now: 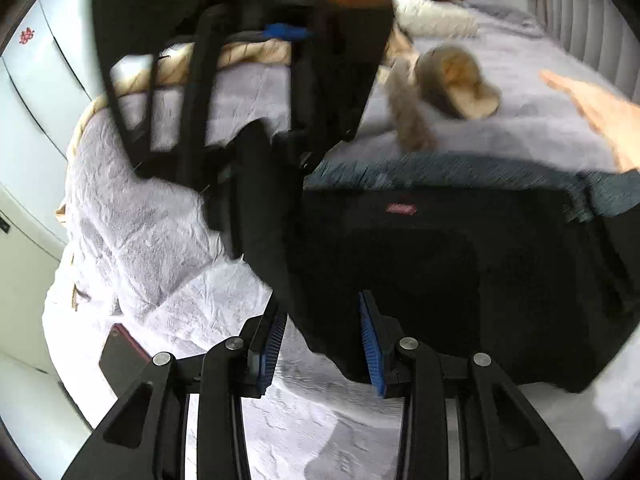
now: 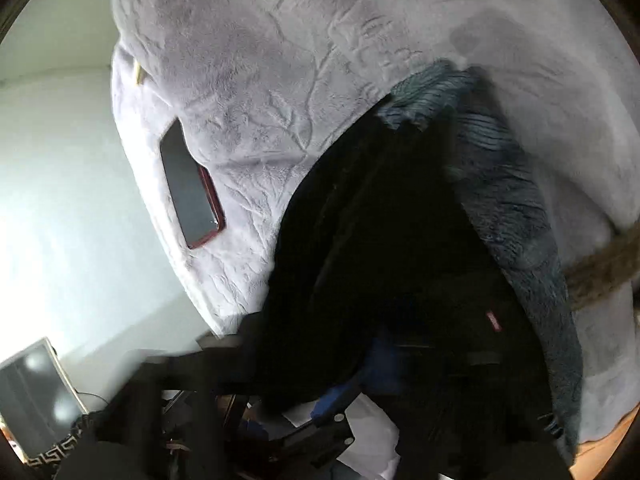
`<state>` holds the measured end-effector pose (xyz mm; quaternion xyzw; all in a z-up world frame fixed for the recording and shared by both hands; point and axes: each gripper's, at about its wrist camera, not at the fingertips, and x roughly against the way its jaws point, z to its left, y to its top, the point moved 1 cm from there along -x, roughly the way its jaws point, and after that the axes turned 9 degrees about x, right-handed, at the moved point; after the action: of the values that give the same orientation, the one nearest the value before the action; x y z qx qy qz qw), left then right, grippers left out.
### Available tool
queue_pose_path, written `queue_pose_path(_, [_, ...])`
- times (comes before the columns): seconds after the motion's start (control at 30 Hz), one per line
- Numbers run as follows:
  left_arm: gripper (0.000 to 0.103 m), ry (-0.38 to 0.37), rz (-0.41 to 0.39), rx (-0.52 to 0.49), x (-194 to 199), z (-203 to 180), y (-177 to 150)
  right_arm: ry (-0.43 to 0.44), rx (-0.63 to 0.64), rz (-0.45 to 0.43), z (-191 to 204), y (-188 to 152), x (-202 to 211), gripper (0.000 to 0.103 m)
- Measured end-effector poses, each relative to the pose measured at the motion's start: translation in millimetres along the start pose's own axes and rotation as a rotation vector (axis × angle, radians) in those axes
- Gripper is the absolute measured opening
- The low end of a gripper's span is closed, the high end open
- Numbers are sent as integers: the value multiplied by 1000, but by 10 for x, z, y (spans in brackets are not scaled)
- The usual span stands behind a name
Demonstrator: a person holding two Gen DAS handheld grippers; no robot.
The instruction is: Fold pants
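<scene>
Black pants (image 1: 440, 272) with a teal ribbed waistband (image 1: 440, 172) and a small red label lie on the grey bedspread (image 1: 140, 220). My left gripper (image 1: 322, 344) is at the bottom of the left wrist view, its blue pads shut on a lower edge of the black fabric. From there a strip of fabric rises to my right gripper (image 1: 260, 144), blurred at the top and shut on the pants. In the right wrist view the pants (image 2: 380, 240) drape over the jaws and hide most of them. Only a blue pad (image 2: 334, 400) peeks out.
A phone in a red case (image 2: 192, 188) lies on the bedspread near its edge. A tan cap (image 1: 460, 84), a brown strap (image 1: 412, 120) and a pillow (image 1: 436, 16) lie farther up the bed. A person's bare hand (image 1: 600, 116) reaches in at the right. A screen (image 2: 36, 396) stands below the bed.
</scene>
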<state>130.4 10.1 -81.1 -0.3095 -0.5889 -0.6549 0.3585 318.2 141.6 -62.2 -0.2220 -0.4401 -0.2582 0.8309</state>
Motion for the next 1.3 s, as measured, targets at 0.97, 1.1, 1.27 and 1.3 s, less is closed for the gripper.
queue_pose_path(0.97, [39, -410, 81, -556, 926, -3437, -399, 424, -765, -951, -2580, -5234, -70, 20])
queue_pose_path(1.1, [53, -452, 110, -540, 1089, -3353, -347, 393, -737, -937, -2492, -5105, -69, 20])
queue_pose_path(1.27, [89, -429, 84, -354, 1225, -2756, 24, 273, -704, -884, -2375, -5051, 53, 20])
queue_pose_path(1.3, [89, -408, 76, -318, 1177, -2620, 133, 246, -696, -875, -2412, -5085, 16, 20])
